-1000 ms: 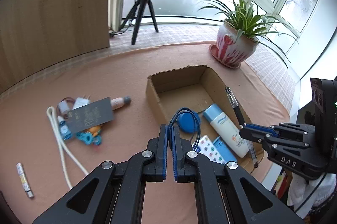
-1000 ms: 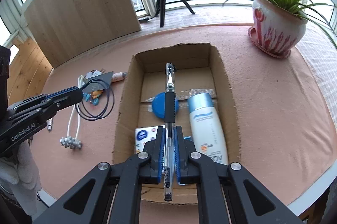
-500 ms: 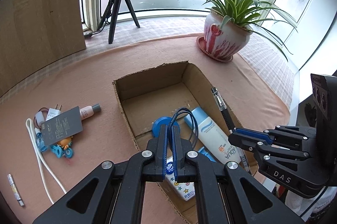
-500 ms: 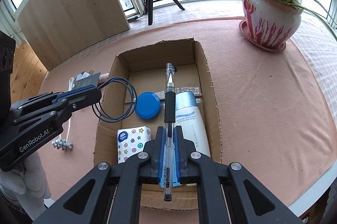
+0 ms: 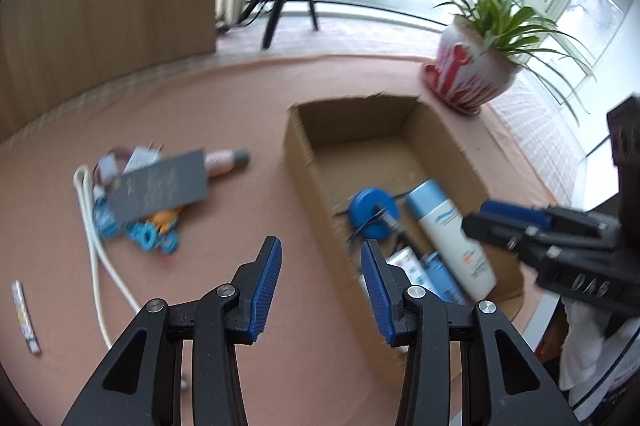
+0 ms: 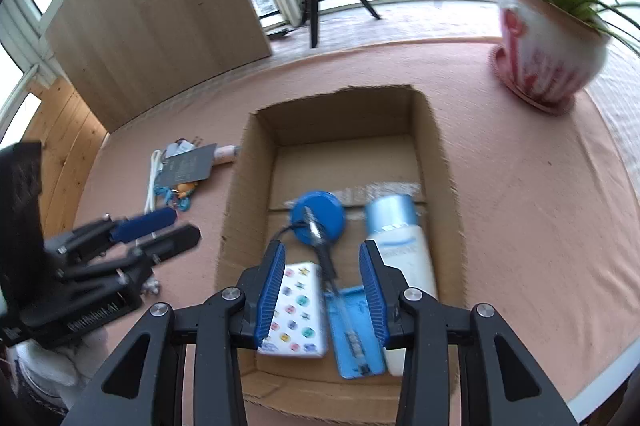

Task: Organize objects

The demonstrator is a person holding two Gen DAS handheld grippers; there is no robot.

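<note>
**Over the box, both your grippers stand empty**

In the cardboard box [image 6: 444,162] near the tabletop's front edge, the pen [image 6: 326,266] lies across the blue lid [image 6: 318,216]. Your right gripper [image 6: 322,290] gapes above it; your left gripper [image 5: 320,278] gapes beside the box's left wall.

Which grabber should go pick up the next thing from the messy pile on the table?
Probably the left gripper. Its jaws are open and empty, and the pile lies on its side of the box. The right gripper, also open, hangs over the box, with the box wall between it and the pile.
</note>
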